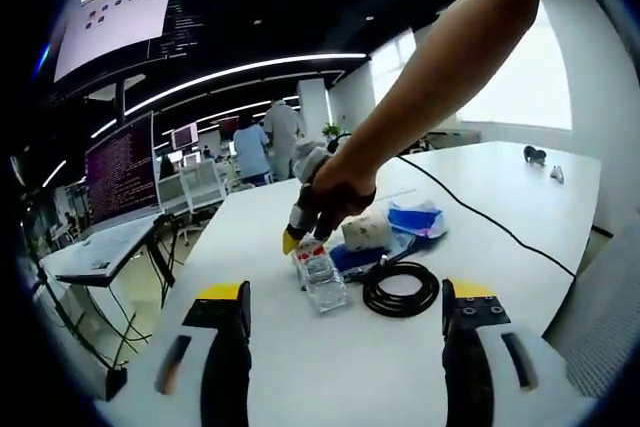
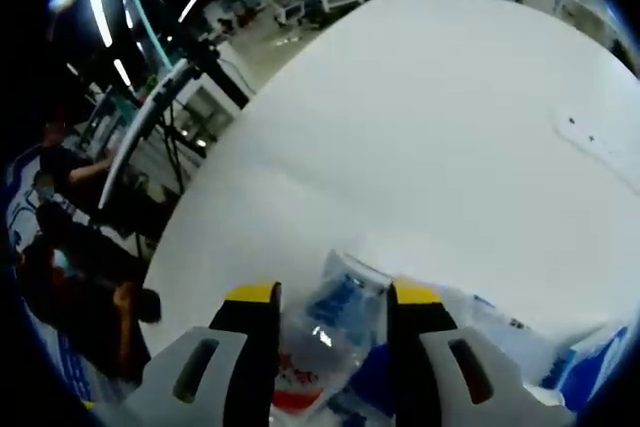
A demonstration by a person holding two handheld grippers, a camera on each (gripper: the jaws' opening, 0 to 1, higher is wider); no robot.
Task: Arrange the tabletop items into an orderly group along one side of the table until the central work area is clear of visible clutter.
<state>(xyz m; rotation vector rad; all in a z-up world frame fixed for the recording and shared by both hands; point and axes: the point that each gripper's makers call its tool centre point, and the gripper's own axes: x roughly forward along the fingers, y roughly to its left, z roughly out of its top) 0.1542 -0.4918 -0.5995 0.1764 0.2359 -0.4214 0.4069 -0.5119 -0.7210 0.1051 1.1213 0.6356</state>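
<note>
A clear plastic bottle [image 1: 323,275] with a red and blue label lies on the white table [image 1: 500,277], beside a black coiled cable [image 1: 400,289], a crumpled white wad [image 1: 367,230] and a blue packet [image 1: 415,217]. A person's arm comes in from the upper right and holds my right gripper [image 1: 297,232] down at the bottle's far end. In the right gripper view the bottle [image 2: 335,332] fills the gap of the right gripper [image 2: 335,292], whose jaws press on both its sides. My left gripper [image 1: 346,292] hovers open in front of the pile, holding nothing.
A thin black cord [image 1: 500,229] runs across the table toward the far right, where small dark objects [image 1: 537,154] sit. A monitor [image 1: 120,172] and a side desk stand past the table's left edge. People stand in the background. Blue packaging [image 2: 590,367] lies right of the bottle.
</note>
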